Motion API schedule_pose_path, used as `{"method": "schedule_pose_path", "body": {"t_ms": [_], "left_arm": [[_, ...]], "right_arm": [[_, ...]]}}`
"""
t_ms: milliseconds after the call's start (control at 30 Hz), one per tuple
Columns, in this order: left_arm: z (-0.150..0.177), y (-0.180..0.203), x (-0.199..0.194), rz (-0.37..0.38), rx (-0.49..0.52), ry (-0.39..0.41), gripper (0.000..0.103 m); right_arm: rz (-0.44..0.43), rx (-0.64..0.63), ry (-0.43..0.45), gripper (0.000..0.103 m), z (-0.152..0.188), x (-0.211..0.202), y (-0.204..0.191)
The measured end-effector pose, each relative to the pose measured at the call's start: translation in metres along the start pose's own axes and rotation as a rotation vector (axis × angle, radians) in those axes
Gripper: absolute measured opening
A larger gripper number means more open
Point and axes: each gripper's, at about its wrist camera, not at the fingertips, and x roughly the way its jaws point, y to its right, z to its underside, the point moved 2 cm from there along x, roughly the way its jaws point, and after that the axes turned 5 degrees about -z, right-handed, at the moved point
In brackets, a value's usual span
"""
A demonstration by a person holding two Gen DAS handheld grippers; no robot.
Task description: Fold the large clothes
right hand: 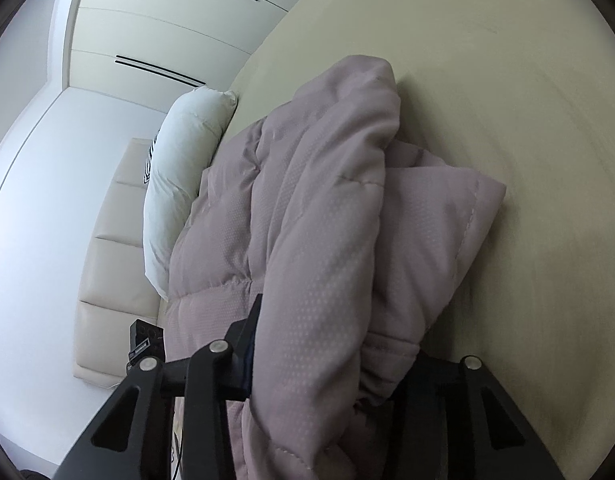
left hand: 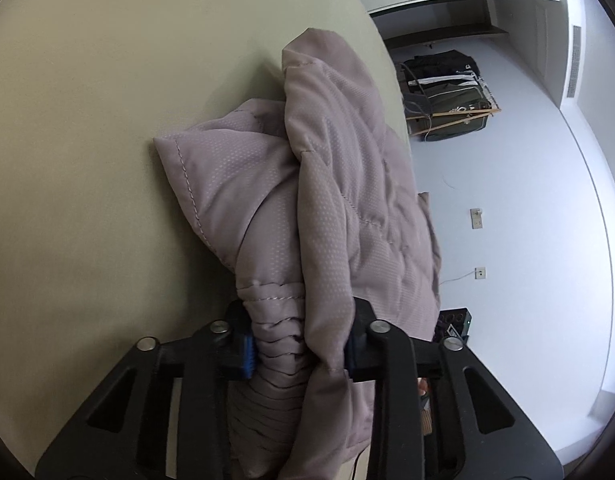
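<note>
Mauve quilted fabric, dot-textured and padded: one puffer jacket [left hand: 347,200], bunched into a thick bundle on the pale olive bedsheet [left hand: 87,120]. Stitched hem edges and an elastic ribbed cuff [left hand: 275,320] show at the near end.

Left gripper [left hand: 299,348]: clenched on the jacket, the cuff and a folded layer pinched between its blue-padded fingers [left hand: 247,350].

Right gripper [right hand: 331,344]: fabric fills the gap between its fingers and drapes over them; it appears to be grasping the jacket, though one finger is hidden under cloth.

Task progress, judged: the jacket looks gathered and doubled over on itself, so at least one fold seems under way. The bundle is still lumpy and uneven, with both claws engaged; laying it flat, squaring the edges and letting go remain.

Surroundings: white pillow [right hand: 179,184] just beside the jacket, cream padded headboard [right hand: 111,264] beyond it, a rack of dark clothes [left hand: 447,92] well apart across the room.
</note>
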Motion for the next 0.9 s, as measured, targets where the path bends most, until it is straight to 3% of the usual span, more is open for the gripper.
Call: {"method": "schedule_pose_path", "body": {"t_ms": [167, 333, 633, 900], "left_arm": [[0.024, 0.023, -0.022, 0.012, 0.037, 0.033, 0.021], [0.060, 0.030, -0.064, 0.036, 0.045, 0.064, 0.020], [0.126, 0.027, -0.147, 0.089, 0.061, 0.114, 0.020], [0.156, 0.030, -0.180, 0.108, 0.103, 0.150, 0.020]], "right_arm": [[0.016, -0.067, 0.036, 0.036, 0.020, -0.024, -0.041], [0.018, -0.127, 0.032, 0.034, 0.062, -0.050, -0.083], [-0.079, -0.158, 0.053, 0.033, 0.144, -0.098, -0.125], [-0.135, -0.184, 0.092, 0.033, 0.185, -0.131, -0.147]]}}
